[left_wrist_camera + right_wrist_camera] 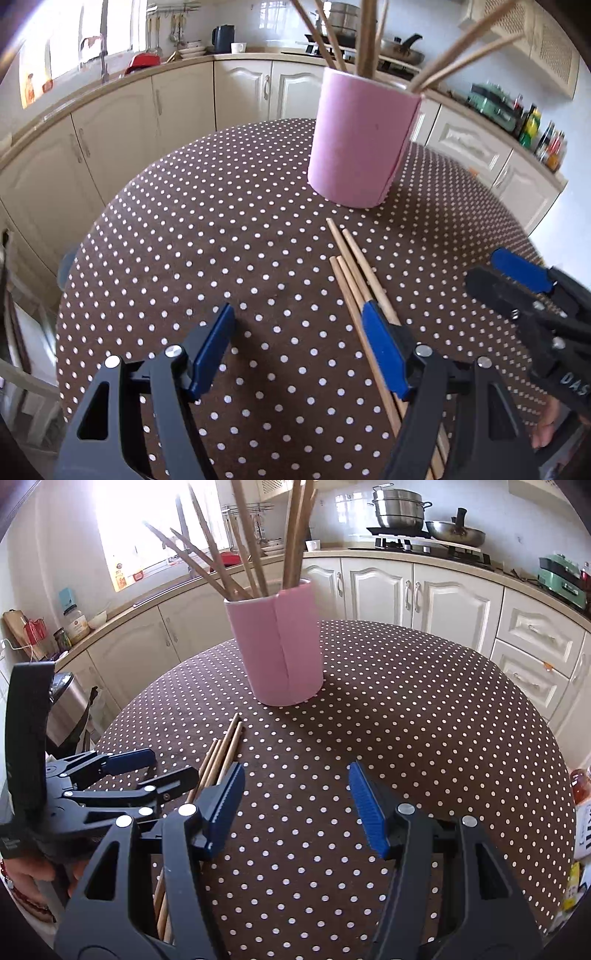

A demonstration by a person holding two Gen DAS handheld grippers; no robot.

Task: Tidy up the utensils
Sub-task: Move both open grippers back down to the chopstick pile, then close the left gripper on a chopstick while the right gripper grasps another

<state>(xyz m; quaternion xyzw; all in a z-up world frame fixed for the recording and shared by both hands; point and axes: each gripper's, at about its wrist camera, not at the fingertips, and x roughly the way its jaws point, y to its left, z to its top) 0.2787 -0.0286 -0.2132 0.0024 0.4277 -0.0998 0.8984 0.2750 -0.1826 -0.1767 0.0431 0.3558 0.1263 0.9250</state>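
Chopsticks lie loose in a small bundle on a round table draped in a brown, white-dotted tablecloth, their tips pointing toward a pink holder that stands upright toward the far edge of the tabletop. More chopsticks already stand inside the holder, fanning out above its rim. The left gripper hovers over the near part of the tabletop with its blue-padded jaws spread apart, gripping nothing; its right pad sits directly over the loose bundle. The right gripper hangs just beside it, jaws likewise wide apart and empty, the bundle passing under its left finger. From the right wrist view, the loose sticks lie between the two tools. Cream kitchen cabinets curve behind the table, with a steel pot and pan on the stove.
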